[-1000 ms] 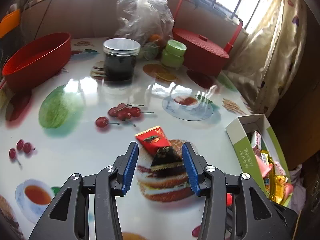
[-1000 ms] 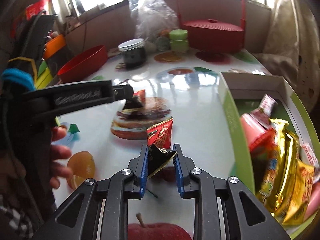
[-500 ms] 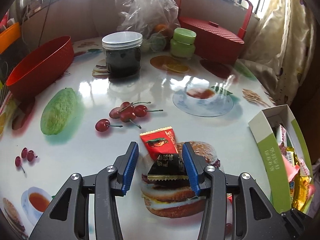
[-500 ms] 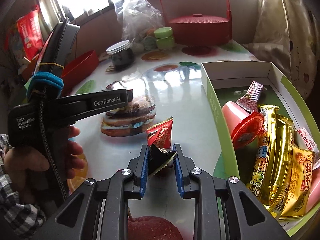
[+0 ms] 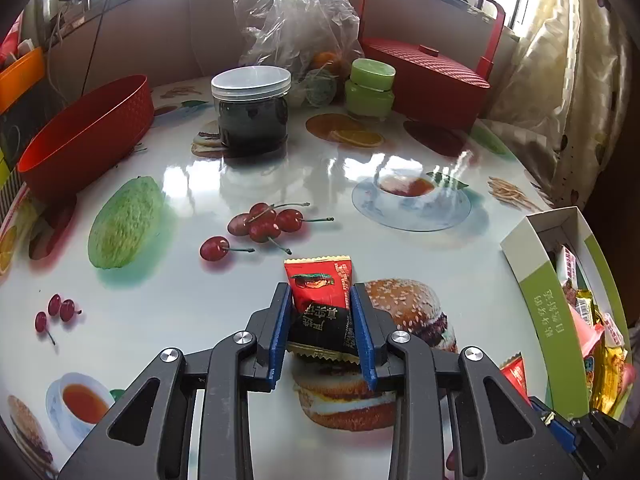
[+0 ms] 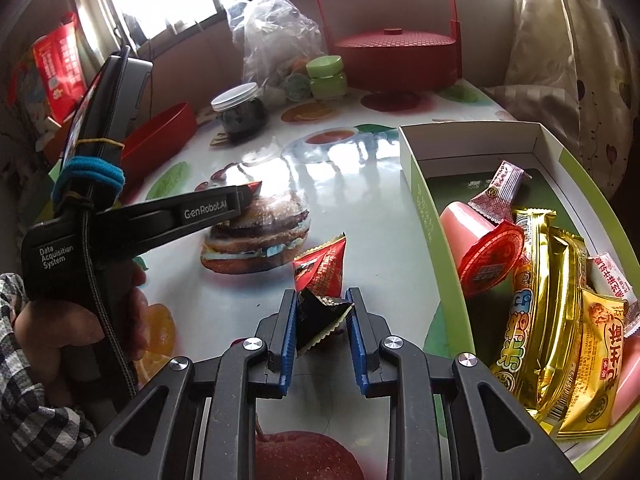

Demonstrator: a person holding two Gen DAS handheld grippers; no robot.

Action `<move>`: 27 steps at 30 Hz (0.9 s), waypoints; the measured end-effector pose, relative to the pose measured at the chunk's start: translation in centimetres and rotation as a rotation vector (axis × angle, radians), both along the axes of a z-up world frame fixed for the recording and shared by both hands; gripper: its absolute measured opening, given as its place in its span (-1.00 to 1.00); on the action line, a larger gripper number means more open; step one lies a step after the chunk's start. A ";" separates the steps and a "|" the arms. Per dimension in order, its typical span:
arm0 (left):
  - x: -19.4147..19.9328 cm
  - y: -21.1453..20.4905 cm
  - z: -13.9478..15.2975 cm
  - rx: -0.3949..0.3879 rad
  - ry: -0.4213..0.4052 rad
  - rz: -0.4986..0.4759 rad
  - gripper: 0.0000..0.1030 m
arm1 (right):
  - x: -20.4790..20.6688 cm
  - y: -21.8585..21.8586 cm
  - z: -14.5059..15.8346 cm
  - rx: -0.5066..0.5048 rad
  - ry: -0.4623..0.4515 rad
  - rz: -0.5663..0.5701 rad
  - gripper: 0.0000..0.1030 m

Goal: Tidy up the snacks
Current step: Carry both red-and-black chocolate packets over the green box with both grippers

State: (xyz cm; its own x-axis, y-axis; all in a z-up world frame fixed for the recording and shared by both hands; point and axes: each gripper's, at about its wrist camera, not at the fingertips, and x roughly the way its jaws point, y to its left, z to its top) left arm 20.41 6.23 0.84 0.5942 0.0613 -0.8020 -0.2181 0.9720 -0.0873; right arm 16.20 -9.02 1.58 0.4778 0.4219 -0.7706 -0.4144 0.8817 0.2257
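In the left wrist view my left gripper (image 5: 320,286) is closing its jaws, and the blue pads touch both sides of a black snack packet (image 5: 324,326). This packet lies over a red packet (image 5: 320,280) on the printed tabletop. My right gripper (image 6: 322,292) is shut on another black packet (image 6: 320,314), held just above the table. A second red packet (image 6: 322,266) lies right in front of it. The green-and-white box (image 6: 428,216) to the right holds several wrapped snacks. From the right wrist view the left gripper (image 6: 250,194) shows side-on at the left.
A red bowl (image 5: 80,140), a dark jar with a clear lid (image 5: 250,112), a green jar (image 5: 370,88), a clear plastic bag (image 5: 296,12) and a red lidded basket (image 5: 424,72) stand at the back. A person's hand (image 6: 60,320) grips the left tool.
The left jaws have narrowed from wide apart until they touch the black packet. The right gripper keeps its grip on its packet and has hardly moved.
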 end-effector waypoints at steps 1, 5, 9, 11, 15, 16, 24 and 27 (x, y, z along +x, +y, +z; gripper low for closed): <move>-0.1 0.0 0.0 0.000 -0.001 -0.001 -0.42 | -0.1 0.0 0.0 -0.001 -0.001 0.000 -0.56; -0.6 0.1 0.3 -0.002 -0.010 0.002 -0.44 | -0.3 -0.1 0.3 -0.006 -0.011 -0.005 -0.56; -1.6 0.2 1.0 -0.009 -0.035 0.003 -0.44 | -0.7 -0.3 0.8 -0.010 -0.028 -0.011 -0.56; -2.2 0.2 1.6 -0.011 -0.050 0.003 -0.44 | -0.9 -0.5 1.1 -0.008 -0.038 -0.015 -0.56; -3.2 -0.1 2.6 -0.011 -0.075 -0.007 -0.44 | -1.6 -0.7 1.8 -0.007 -0.057 -0.016 -0.56; -3.5 -0.2 2.8 -0.012 -0.081 -0.008 -0.44 | -1.7 -0.7 1.9 -0.006 -0.061 -0.016 -0.56; -4.9 -0.6 3.9 -0.016 -0.105 -0.020 -0.44 | -2.9 -0.9 2.8 -0.002 -0.080 -0.015 -0.56; -5.4 -0.8 4.3 -0.015 -0.116 -0.025 -0.44 | -3.4 -1.2 3.1 0.001 -0.090 -0.016 -0.56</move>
